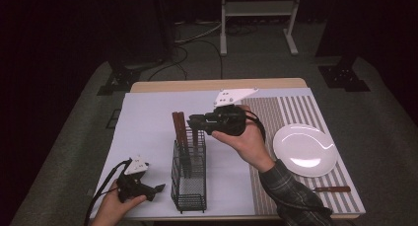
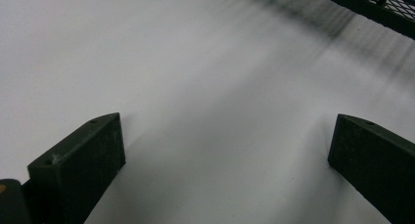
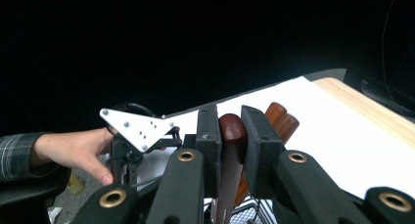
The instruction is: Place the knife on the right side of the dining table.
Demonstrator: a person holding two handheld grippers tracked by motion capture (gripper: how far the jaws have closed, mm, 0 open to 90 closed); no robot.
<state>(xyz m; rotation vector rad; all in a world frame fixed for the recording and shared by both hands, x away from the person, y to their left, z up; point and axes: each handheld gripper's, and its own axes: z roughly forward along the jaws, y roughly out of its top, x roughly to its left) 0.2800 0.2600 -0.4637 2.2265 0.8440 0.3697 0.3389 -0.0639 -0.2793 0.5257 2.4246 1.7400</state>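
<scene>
Right gripper [image 3: 230,136] fingers [image 3: 208,136] clamp wooden handle [image 3: 231,128], long axis upright in wire caddy [image 1: 189,179]; left gripper [image 1: 158,188] fingers wide apart, empty, near-left of caddy.

— What was clamped between the right gripper's [image 3: 230,136] jaws?
— A brown wooden handle [image 3: 232,131], rounded at the top, upright.
— And beside it?
— Two more wooden handles [image 3: 282,117] stood just beyond the jaws, all in a black wire caddy [image 1: 189,179] directly beneath the gripper, its near end empty.
</scene>
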